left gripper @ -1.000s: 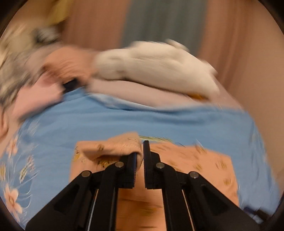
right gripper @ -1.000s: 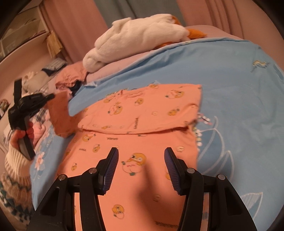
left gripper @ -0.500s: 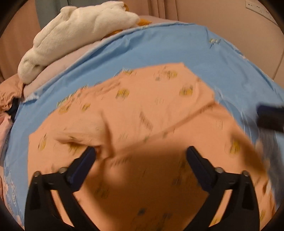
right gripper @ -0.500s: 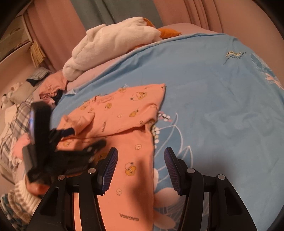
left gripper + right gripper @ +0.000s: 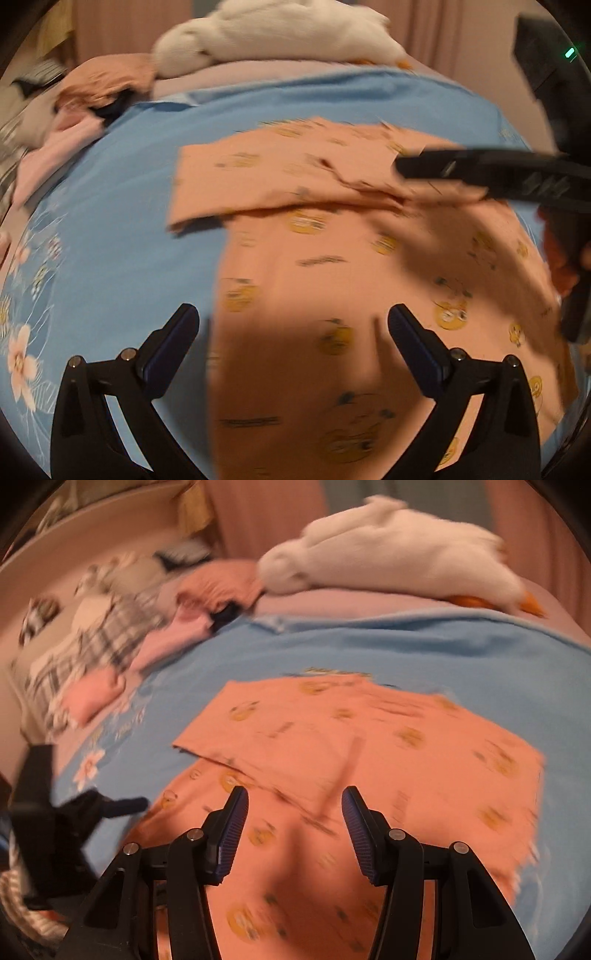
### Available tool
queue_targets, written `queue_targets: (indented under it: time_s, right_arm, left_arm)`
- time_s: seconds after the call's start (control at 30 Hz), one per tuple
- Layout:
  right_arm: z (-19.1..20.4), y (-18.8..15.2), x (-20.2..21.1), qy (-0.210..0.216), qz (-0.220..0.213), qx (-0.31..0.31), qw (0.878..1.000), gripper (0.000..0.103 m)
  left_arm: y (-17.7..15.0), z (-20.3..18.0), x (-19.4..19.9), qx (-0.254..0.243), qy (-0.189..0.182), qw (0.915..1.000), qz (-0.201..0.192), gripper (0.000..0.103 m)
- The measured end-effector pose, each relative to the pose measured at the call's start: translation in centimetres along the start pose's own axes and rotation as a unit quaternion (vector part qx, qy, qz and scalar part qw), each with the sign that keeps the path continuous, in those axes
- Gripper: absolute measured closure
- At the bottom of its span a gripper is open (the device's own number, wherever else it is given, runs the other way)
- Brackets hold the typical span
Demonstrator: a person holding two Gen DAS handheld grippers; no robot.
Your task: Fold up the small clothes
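The left gripper (image 5: 293, 330) points steeply downward, its jaws spread wide with nothing pinched between them. The right gripper (image 5: 294, 823) also tilts downward, jaws about half apart and gripping nothing.

Warm, dim indoor light tints both fisheye views orange-pink. Motion blur smears nearly everything: the print on the orange garment (image 5: 332, 280) and the heaped clothes (image 5: 96, 653) by the bed's far left edge are soft. Dark shadows fall on the garment just ahead of each gripper. The frames curve strongly, with black vignetted corners. A small green light (image 5: 570, 52) glows top right.
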State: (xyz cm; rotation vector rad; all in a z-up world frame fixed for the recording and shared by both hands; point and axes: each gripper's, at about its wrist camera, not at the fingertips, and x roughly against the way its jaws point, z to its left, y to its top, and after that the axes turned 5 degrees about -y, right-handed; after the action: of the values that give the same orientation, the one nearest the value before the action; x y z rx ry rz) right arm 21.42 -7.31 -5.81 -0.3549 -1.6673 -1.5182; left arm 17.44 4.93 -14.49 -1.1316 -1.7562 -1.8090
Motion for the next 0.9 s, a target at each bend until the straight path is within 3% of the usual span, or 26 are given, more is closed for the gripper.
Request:
queue_targets:
  time_s: [0.1,0.13,0.17,0.2,0.27,0.4,0.5,0.67,0.8,0.87,0.9]
  right_arm:
    - [1.6,0.3,-2.8,-0.021,0.031,0.027,0.999,0.048]
    - [1.8,0.3,-4.0,-0.034,0.043,0.04,0.998,0.057]
    - [1.8,0.1,-4.4,-0.058,0.047,0.049,0.996,0.079]
    - [1.5,0.1,-4.7,-0.057,0.054,0.044,0.996,0.088]
    - [0.2,-0.1,-4.1,-0.031,0.046,0.009,0.998,0.096]
    - [-3.7,-1.2,-0.5,0.008,-0.003,-0.093,0.996,0.097]
    - [-8.5,-3.8,3.1,0.063,-0.066,-0.21,0.973,0.097]
    - [-12.3,-8.0,3.4,0.037,-0.038,-0.276,0.96,0.097]
    - [-13.5,-8.9,2.7,0.07,-0.032,-0.306,0.949,0.096]
    - [-13.5,-8.4,2.2,0.07,-0.028,-0.306,0.949,0.082]
    - [-13.4,-8.0,1.9,0.063,-0.022,-0.304,0.95,0.081]
  left_arm:
    - [0.4,1.3,0.1,0.024,0.003,0.9997,-0.007,0.001]
    - [0.2,1.8,0.2,0.032,0.001,0.9995,-0.007,0.001]
    - [0.0,2.2,0.4,0.037,0.0,0.9993,-0.007,0.001]
    - [-0.2,2.5,0.6,0.043,-0.002,0.9991,-0.008,0.001]
    - [-0.2,2.8,0.3,0.051,-0.006,0.9986,-0.009,0.001]
    - [-0.5,3.5,0.4,0.064,-0.01,0.9979,-0.008,0.001]
    - [-0.6,3.8,0.6,0.071,-0.011,0.9974,-0.009,0.001]
    - [-0.7,4.5,0.4,0.084,-0.006,0.9965,-0.006,0.001]
    - [-1.0,4.9,0.1,0.09,0.002,0.9959,0.003,0.001]
    - [-1.1,5.0,0.0,0.093,0.005,0.9957,0.006,0.001]
    - [-1.1,5.1,0.0,0.094,0.006,0.9955,0.007,0.001]
